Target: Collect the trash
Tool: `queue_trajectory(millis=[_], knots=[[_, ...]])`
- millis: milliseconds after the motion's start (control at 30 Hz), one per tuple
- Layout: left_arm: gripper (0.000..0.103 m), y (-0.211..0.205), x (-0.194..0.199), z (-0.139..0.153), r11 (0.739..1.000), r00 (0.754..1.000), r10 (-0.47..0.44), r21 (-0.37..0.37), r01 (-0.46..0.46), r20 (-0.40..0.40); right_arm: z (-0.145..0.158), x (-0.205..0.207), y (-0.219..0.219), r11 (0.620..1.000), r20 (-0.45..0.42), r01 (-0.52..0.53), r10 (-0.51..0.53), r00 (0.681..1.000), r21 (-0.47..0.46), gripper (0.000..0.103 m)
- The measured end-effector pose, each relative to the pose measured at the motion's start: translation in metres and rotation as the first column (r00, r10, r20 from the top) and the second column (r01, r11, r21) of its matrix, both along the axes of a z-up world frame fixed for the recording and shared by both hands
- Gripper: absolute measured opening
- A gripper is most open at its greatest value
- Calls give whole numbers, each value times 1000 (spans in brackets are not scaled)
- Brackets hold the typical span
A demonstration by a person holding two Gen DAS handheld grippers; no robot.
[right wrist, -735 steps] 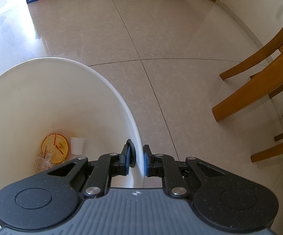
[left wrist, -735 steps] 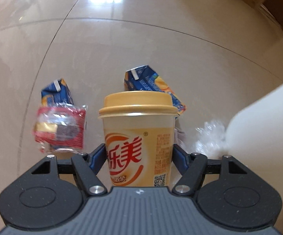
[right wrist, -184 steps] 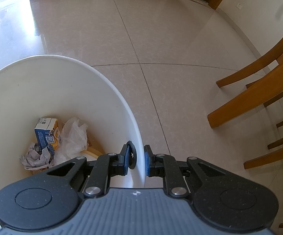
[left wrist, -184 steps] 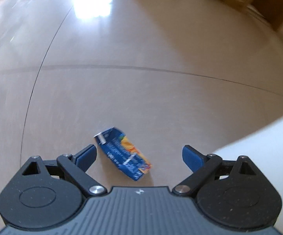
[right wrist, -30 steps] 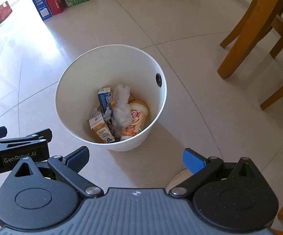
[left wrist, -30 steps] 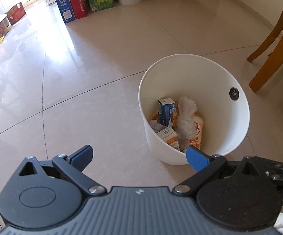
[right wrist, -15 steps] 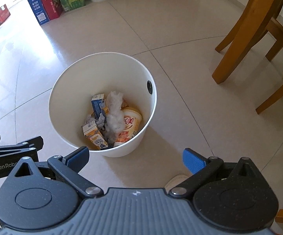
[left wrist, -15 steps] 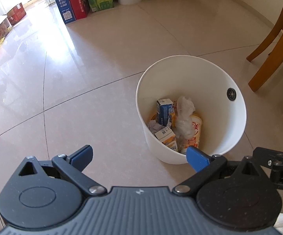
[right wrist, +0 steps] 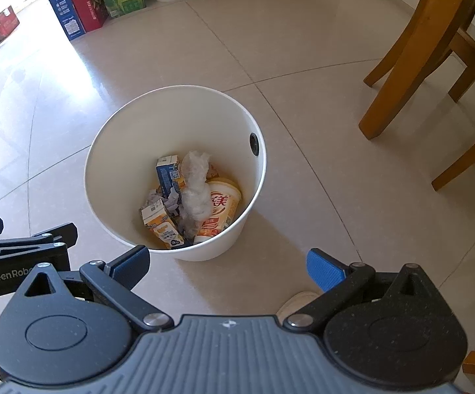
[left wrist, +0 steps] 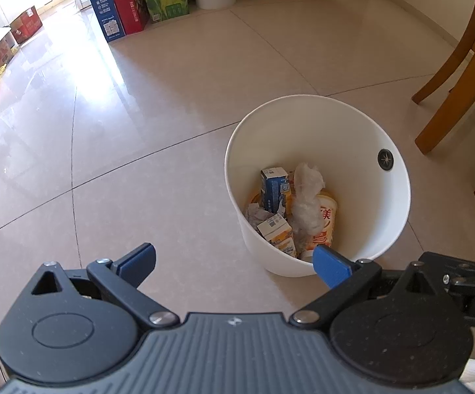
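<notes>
Beside bin (right wrist: 257,177), wooden chair legs (right wrist: 398,65)

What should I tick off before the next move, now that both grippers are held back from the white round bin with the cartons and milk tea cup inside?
1. Left gripper open and empty: ok.
2. Right gripper open and empty: ok.
3. White round plastic bin upright: ok.
4. Yellow milk tea cup, blue juice cartons and crumpled clear plastic inside bin: ok.
5. Visible beige tiled floor around bin free of trash: ok.
6. Floor behind the cameras: cannot tell.
</notes>
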State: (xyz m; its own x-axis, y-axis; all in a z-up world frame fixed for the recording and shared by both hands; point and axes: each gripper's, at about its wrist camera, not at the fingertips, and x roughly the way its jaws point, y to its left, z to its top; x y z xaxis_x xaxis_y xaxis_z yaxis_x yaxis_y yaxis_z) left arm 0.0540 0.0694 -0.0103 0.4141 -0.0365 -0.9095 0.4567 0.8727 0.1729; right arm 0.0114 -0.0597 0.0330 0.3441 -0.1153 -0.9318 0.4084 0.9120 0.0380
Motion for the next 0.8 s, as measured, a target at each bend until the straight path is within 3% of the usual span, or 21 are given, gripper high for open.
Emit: queue_trajectory(millis=[800], knots=[[101, -3, -1, 2, 1000, 1000, -11, 0, 11, -4, 1, 1, 4, 1000, -5, -17, 17, 1000, -13, 103]])
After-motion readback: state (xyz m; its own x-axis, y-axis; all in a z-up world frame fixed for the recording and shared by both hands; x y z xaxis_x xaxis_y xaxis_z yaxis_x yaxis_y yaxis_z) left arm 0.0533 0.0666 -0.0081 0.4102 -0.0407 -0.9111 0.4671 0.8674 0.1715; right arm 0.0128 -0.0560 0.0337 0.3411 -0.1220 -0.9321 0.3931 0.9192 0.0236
